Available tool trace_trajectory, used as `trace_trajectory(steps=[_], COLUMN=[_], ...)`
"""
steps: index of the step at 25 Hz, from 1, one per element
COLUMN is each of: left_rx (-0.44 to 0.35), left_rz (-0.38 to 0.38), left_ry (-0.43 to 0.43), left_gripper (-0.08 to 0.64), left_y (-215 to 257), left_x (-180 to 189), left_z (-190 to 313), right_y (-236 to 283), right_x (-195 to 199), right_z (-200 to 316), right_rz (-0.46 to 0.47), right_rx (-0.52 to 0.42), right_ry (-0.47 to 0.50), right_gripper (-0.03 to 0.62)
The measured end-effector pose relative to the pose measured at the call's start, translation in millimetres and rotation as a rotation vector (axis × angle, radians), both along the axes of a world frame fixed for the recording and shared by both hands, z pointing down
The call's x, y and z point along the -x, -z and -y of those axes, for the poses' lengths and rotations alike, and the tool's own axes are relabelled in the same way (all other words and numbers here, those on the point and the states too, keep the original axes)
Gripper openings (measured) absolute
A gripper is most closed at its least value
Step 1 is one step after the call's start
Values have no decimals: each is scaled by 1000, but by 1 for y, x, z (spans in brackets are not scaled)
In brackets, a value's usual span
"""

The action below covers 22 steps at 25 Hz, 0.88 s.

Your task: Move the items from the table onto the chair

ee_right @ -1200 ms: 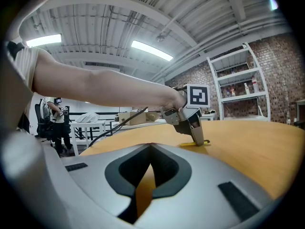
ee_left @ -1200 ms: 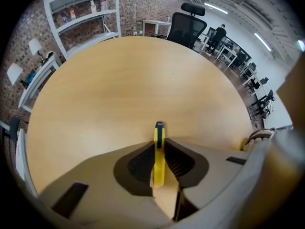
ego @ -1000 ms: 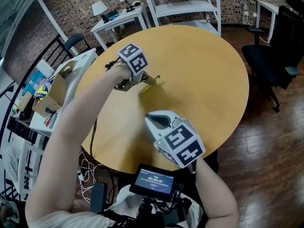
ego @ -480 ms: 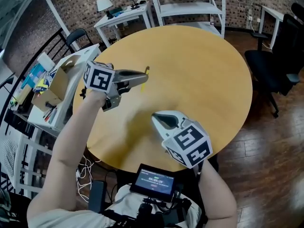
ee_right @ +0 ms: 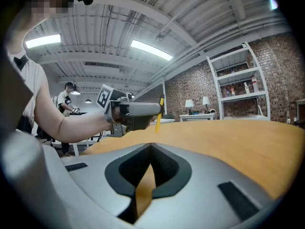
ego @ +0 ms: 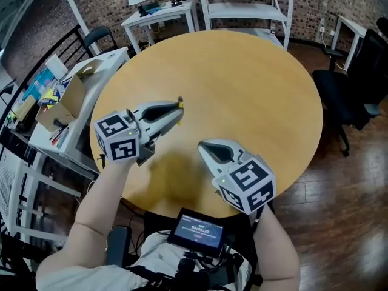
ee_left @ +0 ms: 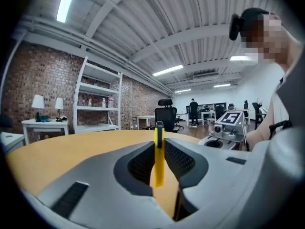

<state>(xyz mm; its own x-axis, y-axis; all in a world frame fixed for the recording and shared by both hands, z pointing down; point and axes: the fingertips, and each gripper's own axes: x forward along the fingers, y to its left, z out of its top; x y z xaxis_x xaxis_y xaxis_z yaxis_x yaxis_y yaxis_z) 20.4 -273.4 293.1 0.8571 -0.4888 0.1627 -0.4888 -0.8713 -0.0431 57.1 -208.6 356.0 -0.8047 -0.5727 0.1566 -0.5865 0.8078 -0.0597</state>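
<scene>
Left gripper is clamping a thin yellow item upright between its pads, holding it above the round table - off the surface. Right gripper is hovering nearby over the table - jaws together, nothing between them.

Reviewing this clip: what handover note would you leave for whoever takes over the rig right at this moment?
Left gripper: shut on the thin yellow item, which stands roughly upright in its grip, above the table.
Right gripper: shut, empty, low over the near side of the table.
Done: the yellow item is picked up off the table.
Left: carry it to the chair, probably the black office chair right of the table, and release it on the seat.
</scene>
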Motion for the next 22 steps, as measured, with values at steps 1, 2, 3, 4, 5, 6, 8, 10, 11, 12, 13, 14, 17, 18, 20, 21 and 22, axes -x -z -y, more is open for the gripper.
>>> trace_trajectory(steps=[1,2,3,4,5,6,8,10,11,12,13,14,17,18,20,21,22], left_rx=[-8,-11,-12,-12,-12,-13,-14,-16,-19,-24,-30,-38,-64,-71,-82,-85,-87], left_rz=[4,4,2,-1,-6,-11,-24,-30,-27,-21,-17,-15,-27,-28,-26,-27,-28], left_ry=[7,10,11,12,15,19,27,34,38,43,51,62,109,125,156,171,186], left_gripper=[78,79,78,78,79,78,78,78,78,78,78,78,78,78,79,79,78], left_y=[-3,-5,-7,-8,-8,-9,-9,-10,-11,-12,-13,-13,-10,-10,-9,-8,-7], left_x=[0,-1,-2,-2,-1,0,4,9,12,16,20,25,42,48,61,69,77], left_z=[-4,-7,-11,-14,-16,-18,-20,-24,-26,-28,-29,-30,-31,-31,-33,-35,-36], right_y=[0,0,1,1,1,1,1,2,2,3,3,3,3,3,4,4,4], right_x=[-1,-1,-2,-2,-2,-1,1,3,3,4,6,8,20,25,38,46,54], right_z=[0,0,0,1,2,4,6,7,8,8,9,9,10,9,8,6,5], right_rz=[0,0,0,0,0,0,-1,-1,-1,-1,-1,-1,-1,-1,-1,-2,-3], right_rx=[0,0,-1,-2,-2,-2,-1,-1,-2,-2,-2,-2,-2,-2,-3,-4,-4], right_ry=[-1,-2,-4,-7,-9,-10,-7,-3,-1,1,4,8,30,40,65,80,96], right_gripper=[6,6,6,6,6,6,6,6,6,6,6,6,6,6,6,6,6])
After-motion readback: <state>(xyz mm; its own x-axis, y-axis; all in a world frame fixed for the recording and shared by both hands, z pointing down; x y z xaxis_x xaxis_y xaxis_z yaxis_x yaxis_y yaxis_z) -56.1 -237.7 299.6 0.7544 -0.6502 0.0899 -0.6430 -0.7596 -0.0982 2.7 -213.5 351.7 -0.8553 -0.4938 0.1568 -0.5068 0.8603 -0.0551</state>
